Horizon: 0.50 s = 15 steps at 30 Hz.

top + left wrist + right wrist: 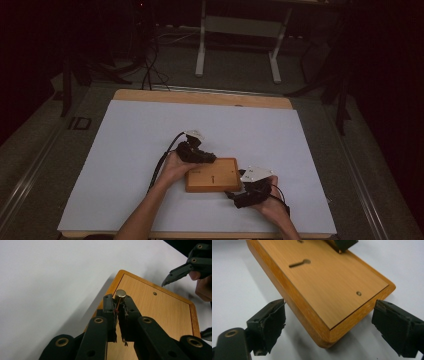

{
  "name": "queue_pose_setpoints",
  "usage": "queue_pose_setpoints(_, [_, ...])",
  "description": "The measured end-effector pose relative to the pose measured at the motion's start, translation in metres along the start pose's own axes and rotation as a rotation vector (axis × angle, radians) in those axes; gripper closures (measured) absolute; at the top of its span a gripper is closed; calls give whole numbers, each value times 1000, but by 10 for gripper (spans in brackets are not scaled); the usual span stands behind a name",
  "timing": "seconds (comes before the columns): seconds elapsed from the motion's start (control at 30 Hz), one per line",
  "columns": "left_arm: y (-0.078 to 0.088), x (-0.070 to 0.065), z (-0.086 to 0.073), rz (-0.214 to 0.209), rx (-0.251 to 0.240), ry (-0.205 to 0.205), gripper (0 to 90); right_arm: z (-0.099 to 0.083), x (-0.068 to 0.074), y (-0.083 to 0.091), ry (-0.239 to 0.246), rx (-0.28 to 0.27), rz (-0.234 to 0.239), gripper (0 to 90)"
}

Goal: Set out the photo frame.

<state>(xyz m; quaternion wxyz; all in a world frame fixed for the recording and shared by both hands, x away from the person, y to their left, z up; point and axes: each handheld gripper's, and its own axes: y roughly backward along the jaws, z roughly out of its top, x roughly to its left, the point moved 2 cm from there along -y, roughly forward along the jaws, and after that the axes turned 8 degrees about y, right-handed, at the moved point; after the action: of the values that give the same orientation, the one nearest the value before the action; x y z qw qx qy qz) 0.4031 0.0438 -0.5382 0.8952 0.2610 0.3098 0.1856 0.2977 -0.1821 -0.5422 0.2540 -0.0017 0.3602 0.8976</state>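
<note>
A: What lies on the table (125, 150)?

B: A flat wooden box (212, 175), orange-brown, with rounded corners and a paler panel set into its top. It sits on the white sheet near the front edge, a little right of centre.

A: Any marks on that panel?

B: In the right gripper view there is a keyhole-shaped slot (299, 263) toward the far part of the panel and a small round screw head (359, 293) near the right corner. The rim around the panel is darker and glossier than the panel itself.

A: And the left gripper (119, 305)?

B: It rests over the box's left end. Its jaws are pressed nearly together on a thin reddish wire (117, 307) that carries a small brass-coloured cylinder (121, 293), which stands just past the jaw tips over the box's far left corner.

A: The right gripper (329, 322)?

B: Spread wide. Its two black pads (270, 325) stand either side of the box's near right corner, apart from the wood on both sides. In the high view it (240, 196) lies just off the box's near right corner, held in the right hand (270, 200).

A: The left hand (175, 167)?

B: At the box's left edge, holding its gripper.
</note>
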Motion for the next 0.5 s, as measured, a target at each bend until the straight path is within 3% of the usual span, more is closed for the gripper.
queue_pose_setpoints(0.2, [0, 1, 1, -6, 8, 10, 844, -2, 1, -4, 27, 28, -15, 115])
queue_pose_setpoints(0.5, [0, 3, 1, -21, -1, 32, 844, -7, -2, -11, 21, 61, -25, 112])
